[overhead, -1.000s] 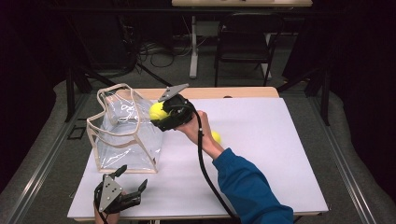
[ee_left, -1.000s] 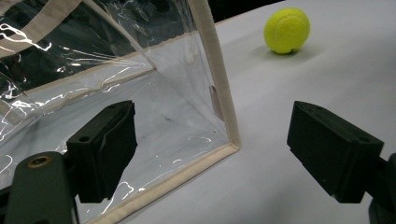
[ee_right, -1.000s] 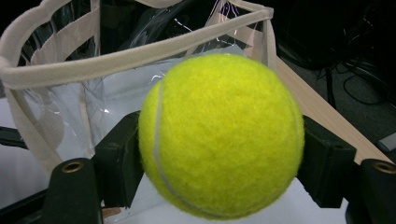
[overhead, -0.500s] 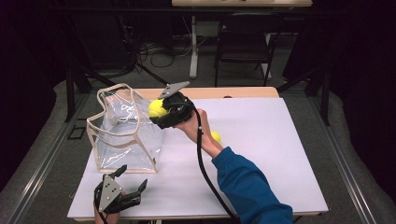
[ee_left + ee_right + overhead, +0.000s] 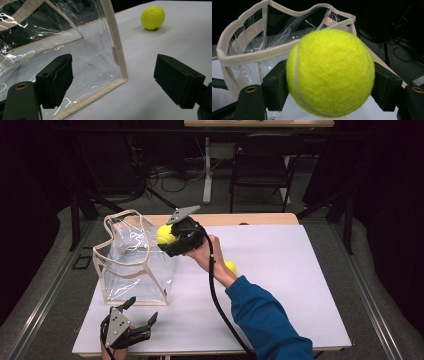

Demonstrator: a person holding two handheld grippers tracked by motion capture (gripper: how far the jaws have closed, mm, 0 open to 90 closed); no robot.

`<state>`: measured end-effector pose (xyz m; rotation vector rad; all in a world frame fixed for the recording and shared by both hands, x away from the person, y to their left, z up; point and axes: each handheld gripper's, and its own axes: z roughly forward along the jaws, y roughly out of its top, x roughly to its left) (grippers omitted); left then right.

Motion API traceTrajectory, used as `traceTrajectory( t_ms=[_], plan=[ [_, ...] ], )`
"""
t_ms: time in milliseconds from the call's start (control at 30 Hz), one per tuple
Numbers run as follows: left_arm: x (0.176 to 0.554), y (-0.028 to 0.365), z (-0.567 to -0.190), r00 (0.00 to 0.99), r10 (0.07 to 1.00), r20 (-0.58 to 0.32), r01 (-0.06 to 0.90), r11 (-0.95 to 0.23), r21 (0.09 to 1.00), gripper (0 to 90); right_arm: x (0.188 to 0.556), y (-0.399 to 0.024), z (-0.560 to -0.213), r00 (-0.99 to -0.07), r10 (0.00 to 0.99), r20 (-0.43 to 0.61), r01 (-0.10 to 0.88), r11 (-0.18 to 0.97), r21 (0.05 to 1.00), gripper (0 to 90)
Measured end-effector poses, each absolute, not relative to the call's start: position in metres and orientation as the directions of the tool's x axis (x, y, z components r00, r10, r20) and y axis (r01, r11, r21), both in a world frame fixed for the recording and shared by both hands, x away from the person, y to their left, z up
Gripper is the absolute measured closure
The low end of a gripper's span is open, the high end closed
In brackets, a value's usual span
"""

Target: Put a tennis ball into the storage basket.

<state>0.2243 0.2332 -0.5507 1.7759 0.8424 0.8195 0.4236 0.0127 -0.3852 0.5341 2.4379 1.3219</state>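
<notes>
- Yellow felt of the tennis ball point(image 5: 330, 72) sits clamped between the two black jaws of the right gripper point(image 5: 172, 239), which holds it just beside the upper rim of the clear bag point(image 5: 131, 265); I judge this height lets the ball go in from above.
- Left gripper point(image 5: 140, 312) rests low at the near table edge with jaws wide apart and nothing between them, next to the bag's front corner, perhaps ready to steady it.
- Second ball point(image 5: 153, 17) lies on the white table point(image 5: 300, 285), well apart from the bag.
- Bag's soft, bent rim narrows the opening and may catch the ball.
</notes>
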Motion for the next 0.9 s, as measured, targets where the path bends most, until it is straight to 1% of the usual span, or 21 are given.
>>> traceTrajectory(
  t_ms=[900],
  plan=[
    [0.224,0.233,-0.55,0.527,0.836,0.152,0.178,-0.284,0.942,16.0,0.42,0.028,-0.362,-0.887,0.446,-0.121,0.122,0.479,0.869,26.0]
  ],
)
